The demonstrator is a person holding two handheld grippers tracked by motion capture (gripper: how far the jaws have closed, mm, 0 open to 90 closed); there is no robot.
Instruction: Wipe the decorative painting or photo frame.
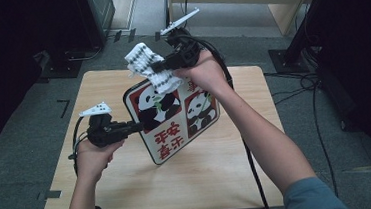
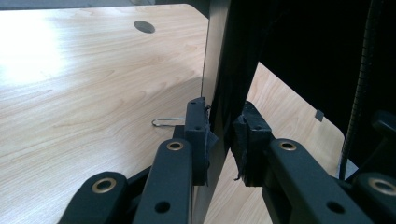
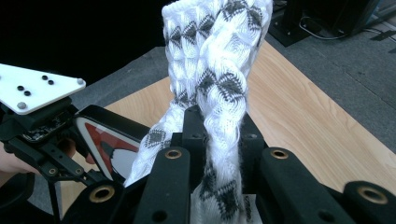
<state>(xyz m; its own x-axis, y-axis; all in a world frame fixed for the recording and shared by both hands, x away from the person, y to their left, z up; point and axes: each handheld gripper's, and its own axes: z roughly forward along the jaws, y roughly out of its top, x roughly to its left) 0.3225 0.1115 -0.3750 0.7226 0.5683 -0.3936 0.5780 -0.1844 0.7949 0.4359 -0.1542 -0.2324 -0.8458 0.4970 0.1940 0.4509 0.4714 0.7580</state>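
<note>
A rectangular board [image 1: 194,115] printed with two pandas and red characters is tilted above the wooden table [image 1: 219,172]. My left gripper [image 1: 137,126] is shut on its left edge. In the left gripper view the pads [image 2: 198,123] pinch the thin board [image 2: 215,56] edge-on. My right gripper [image 1: 158,65] is shut on a white knitted cloth with grey diamonds [image 1: 142,56], held at the board's upper corner, where the cloth's lower end lies on the panda picture. In the right gripper view the cloth [image 3: 215,56] rises from between the jaws, with the left gripper [image 3: 46,135] and the board [image 3: 109,149] farther off.
The table has a round hole [image 2: 144,26] near a far corner, and a thin metal wire loop [image 2: 166,122] shows beside the left jaw. Black stands [image 1: 301,35] and cables [image 1: 292,83] lie on the grey floor to the right; dark equipment [image 1: 67,23] stands at the back left.
</note>
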